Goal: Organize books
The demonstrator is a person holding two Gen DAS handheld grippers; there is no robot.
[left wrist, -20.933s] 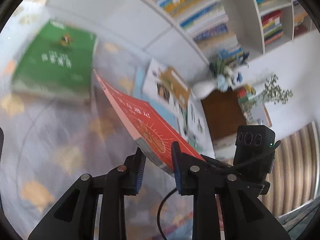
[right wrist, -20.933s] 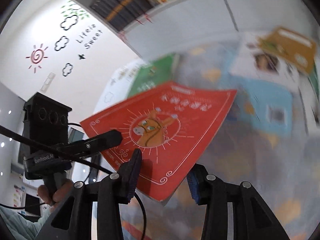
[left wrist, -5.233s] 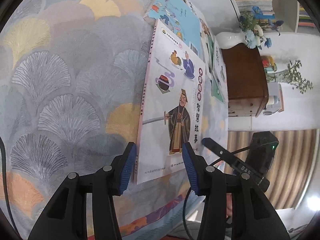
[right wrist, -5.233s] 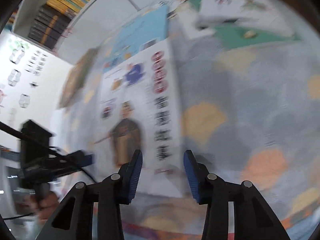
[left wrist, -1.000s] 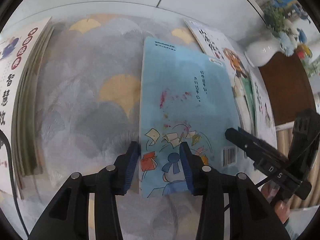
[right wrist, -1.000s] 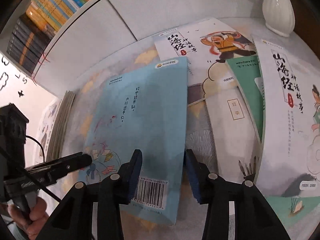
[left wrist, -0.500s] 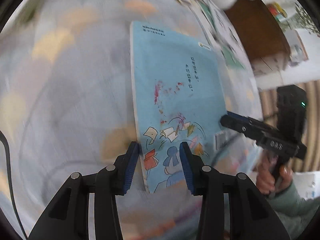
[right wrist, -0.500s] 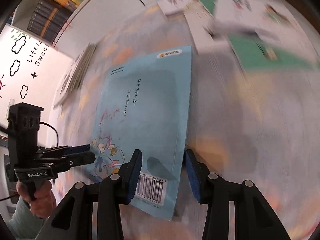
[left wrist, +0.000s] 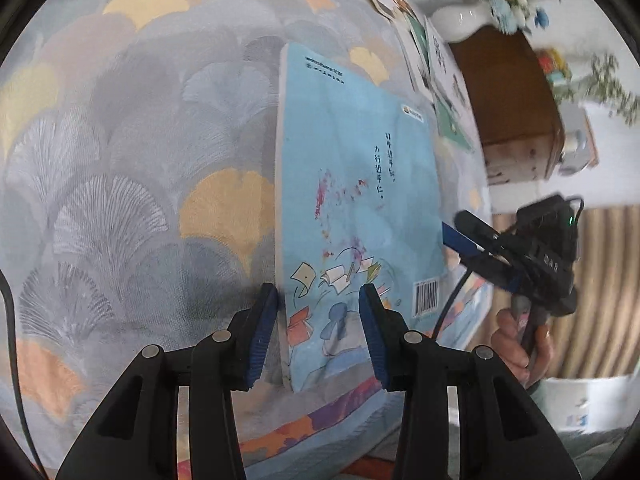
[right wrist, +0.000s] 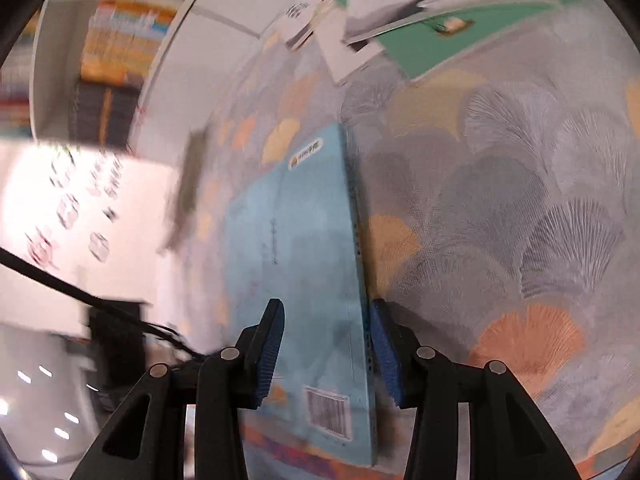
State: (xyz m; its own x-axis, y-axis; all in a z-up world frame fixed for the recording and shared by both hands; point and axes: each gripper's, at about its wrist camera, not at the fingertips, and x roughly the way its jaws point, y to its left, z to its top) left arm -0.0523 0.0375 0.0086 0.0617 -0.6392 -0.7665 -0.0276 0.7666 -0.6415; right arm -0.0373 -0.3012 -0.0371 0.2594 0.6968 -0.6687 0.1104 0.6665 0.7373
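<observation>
You are carrying a light blue book point(left wrist: 356, 200) between your two grippers, lifted and tilted above a tablecloth point(left wrist: 120, 160) printed with grey, yellow and orange fan shapes. Your left gripper point(left wrist: 318, 328) has its blue-padded fingers set around the book's near left corner, and they look clamped on it, though the exact contact is hard to see. Your right gripper point(right wrist: 326, 350) holds the opposite long edge, its pads closed on either side of the cover near the barcode. This looks like the carrying step: the book is picked up and not yet placed. The next move probably calls for keeping both grips level with each other and lowering the book squarely onto wherever you are gathering books. More books point(right wrist: 420, 12) lie loose at the far end of the cloth. A shelf compartment point(right wrist: 116, 52) holds blurred rows of colourful books.
</observation>
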